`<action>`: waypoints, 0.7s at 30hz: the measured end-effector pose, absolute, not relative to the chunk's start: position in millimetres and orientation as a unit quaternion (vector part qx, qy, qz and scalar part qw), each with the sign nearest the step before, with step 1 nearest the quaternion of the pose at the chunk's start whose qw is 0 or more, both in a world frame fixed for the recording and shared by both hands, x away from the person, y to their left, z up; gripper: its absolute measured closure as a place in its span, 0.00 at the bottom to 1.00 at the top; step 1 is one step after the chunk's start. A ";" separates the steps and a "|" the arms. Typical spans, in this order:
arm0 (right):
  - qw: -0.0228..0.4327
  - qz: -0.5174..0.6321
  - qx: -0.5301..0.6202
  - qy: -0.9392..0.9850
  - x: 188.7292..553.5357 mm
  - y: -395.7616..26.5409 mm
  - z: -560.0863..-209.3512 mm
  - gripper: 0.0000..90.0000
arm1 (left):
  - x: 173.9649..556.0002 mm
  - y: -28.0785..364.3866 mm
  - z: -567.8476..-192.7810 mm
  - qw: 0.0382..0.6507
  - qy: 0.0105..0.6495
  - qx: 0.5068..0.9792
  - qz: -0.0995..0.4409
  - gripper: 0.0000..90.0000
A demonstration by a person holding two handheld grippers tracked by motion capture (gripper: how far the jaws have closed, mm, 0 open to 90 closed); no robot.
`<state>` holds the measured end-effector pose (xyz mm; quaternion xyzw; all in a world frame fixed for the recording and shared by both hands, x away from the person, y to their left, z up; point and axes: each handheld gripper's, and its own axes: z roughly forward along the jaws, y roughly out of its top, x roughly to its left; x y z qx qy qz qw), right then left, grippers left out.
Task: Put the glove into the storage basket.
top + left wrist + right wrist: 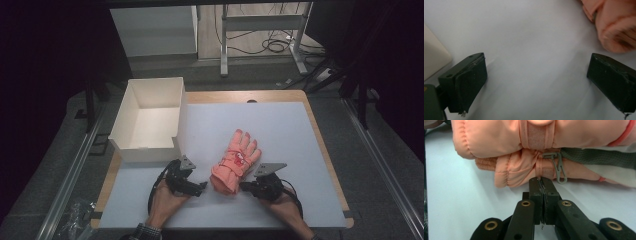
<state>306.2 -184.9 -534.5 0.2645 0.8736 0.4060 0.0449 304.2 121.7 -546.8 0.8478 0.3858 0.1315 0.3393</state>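
Note:
A pair of pink padded gloves (235,162) lies stacked on the white mat, fingers pointing away, cuffs toward me. My left gripper (202,187) rests on the mat just left of the cuffs. In the left gripper view my left gripper (536,82) is open with bare mat between the jaws and a glove cuff (616,25) at the upper right. My right gripper (242,186) sits at the cuffs' right side. In the right gripper view my right gripper (543,181) is shut, its tips against the lower glove's (519,170) edge beside a grey clip (559,167).
An open white box (150,145) stands at the mat's left rear, close behind my left hand; its corner (434,57) appears in the left gripper view. The white mat (280,125) covers a wooden table. Table legs and cables lie on the floor beyond.

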 end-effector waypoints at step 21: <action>0.057 0.400 0.265 0.876 322.2 -153.4 -535.0 0.97 | 301.1 130.9 -549.3 0.347 0.363 0.855 0.126 0.02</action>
